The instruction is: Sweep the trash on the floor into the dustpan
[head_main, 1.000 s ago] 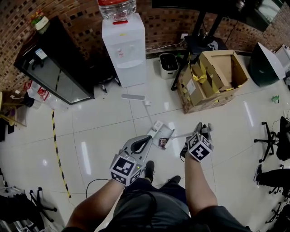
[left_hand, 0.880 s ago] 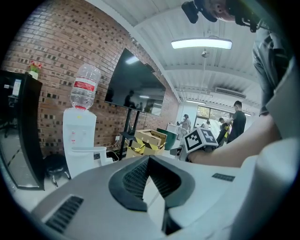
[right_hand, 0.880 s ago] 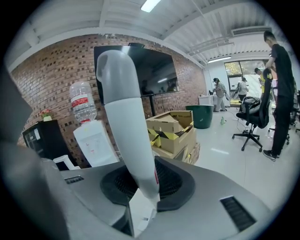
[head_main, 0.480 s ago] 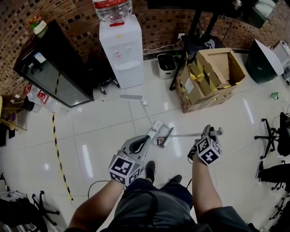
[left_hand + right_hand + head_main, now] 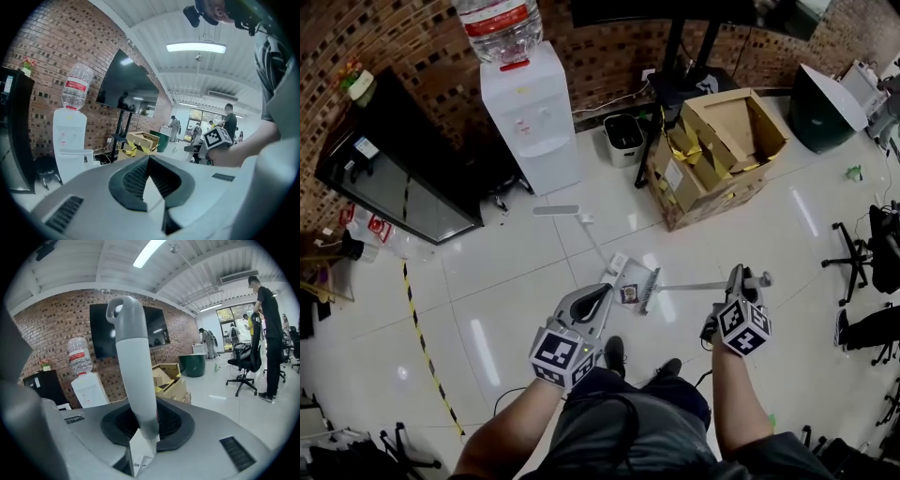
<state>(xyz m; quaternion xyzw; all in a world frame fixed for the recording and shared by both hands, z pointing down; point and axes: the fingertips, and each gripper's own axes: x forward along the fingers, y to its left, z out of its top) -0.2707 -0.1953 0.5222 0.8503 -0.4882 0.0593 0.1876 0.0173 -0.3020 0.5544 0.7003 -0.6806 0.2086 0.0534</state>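
Note:
A white dustpan (image 5: 622,273) rests on the pale tiled floor just ahead of my feet. A small dark piece of trash (image 5: 629,294) lies at its mouth. The broom's head (image 5: 650,287) sits against the trash on its right side. The grey handle (image 5: 698,284) runs right into my right gripper (image 5: 739,279), which is shut on it. In the right gripper view the handle (image 5: 133,371) rises from the shut jaws (image 5: 140,427). My left gripper (image 5: 598,292) is beside the dustpan's near end. A thin pale piece, apparently the pan's handle, shows between its jaws (image 5: 150,183).
A white long-handled tool (image 5: 572,217) lies on the floor beyond the dustpan. Behind it stand a water dispenser (image 5: 530,122), a small white bin (image 5: 624,139) and open cardboard boxes (image 5: 712,155). A black cabinet (image 5: 394,178) is at left, an office chair (image 5: 853,272) at right.
My right gripper has moved to the right with the broom handle, away from the left one. The left gripper and dustpan have hardly moved. The head view has shifted.

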